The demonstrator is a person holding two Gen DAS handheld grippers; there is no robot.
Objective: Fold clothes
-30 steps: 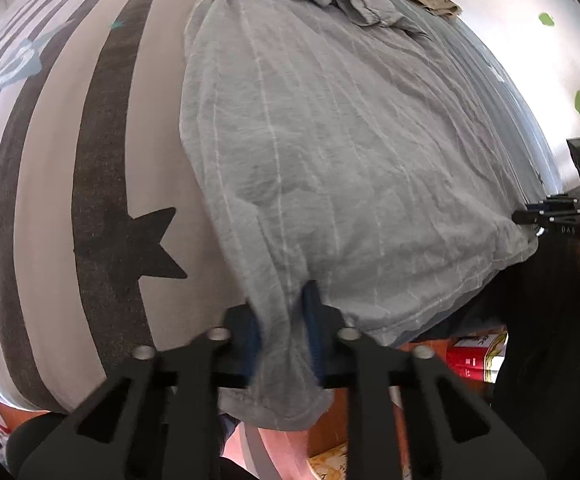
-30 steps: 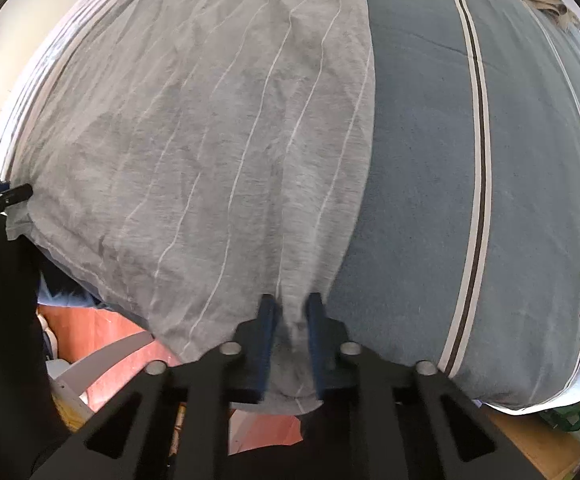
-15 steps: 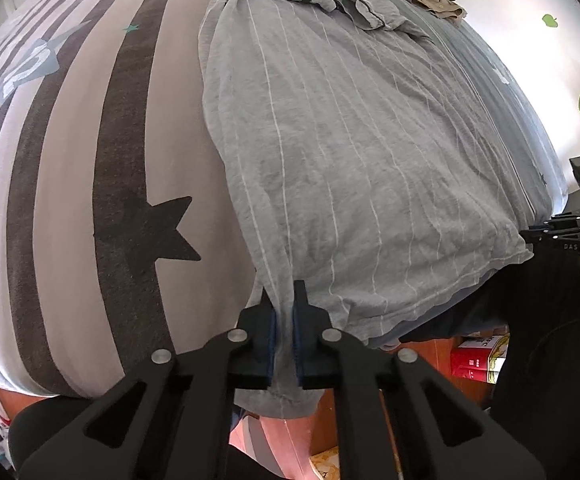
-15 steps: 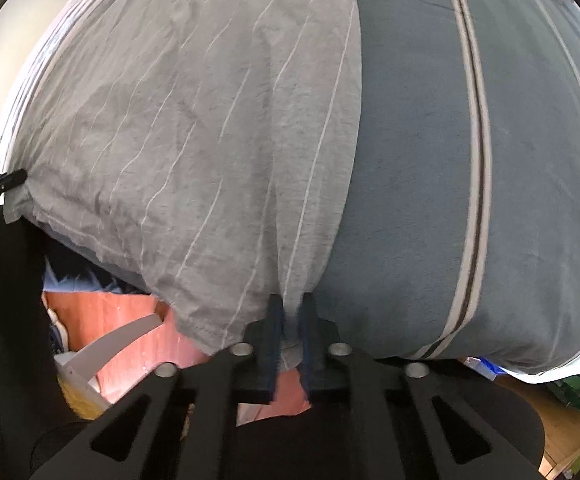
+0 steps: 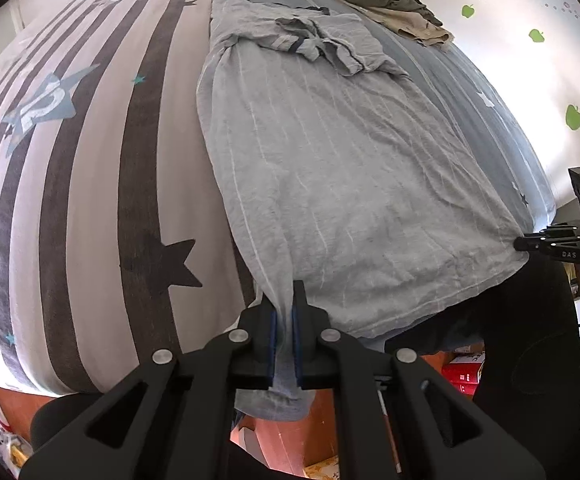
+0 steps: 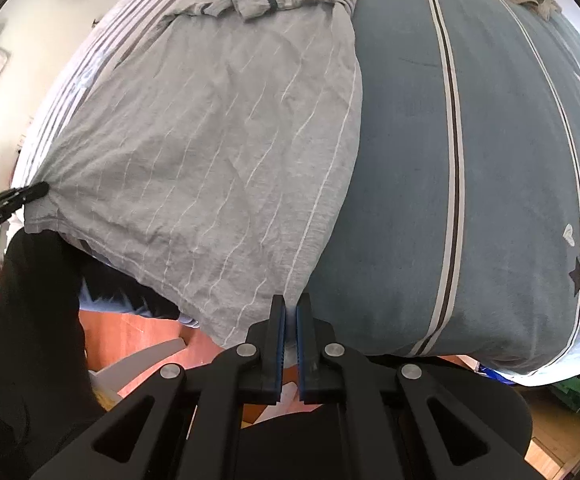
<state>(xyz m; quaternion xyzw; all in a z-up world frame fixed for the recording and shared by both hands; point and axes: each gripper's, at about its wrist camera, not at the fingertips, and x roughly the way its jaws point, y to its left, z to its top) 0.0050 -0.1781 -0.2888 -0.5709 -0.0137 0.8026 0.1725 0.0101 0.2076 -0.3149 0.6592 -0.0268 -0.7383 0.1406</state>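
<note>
Both grippers are clamped on the near hem of the grey striped shirt (image 5: 341,184): the left gripper (image 5: 284,340) pinches one bottom corner, the right gripper (image 6: 291,338) the other. From that hem the shirt stretches away across the bed (image 6: 509,168), its sleeves bunched at the far end. Under it, the bedcover (image 5: 90,200) is grey with dark stripes and stars on one side and blue with thin stripes on the other. More clothes (image 5: 393,8) lie heaped at the far edge by a white wall with green apple stickers (image 5: 573,117). Below the bed's near edge is orange-brown floor (image 6: 138,336).
</note>
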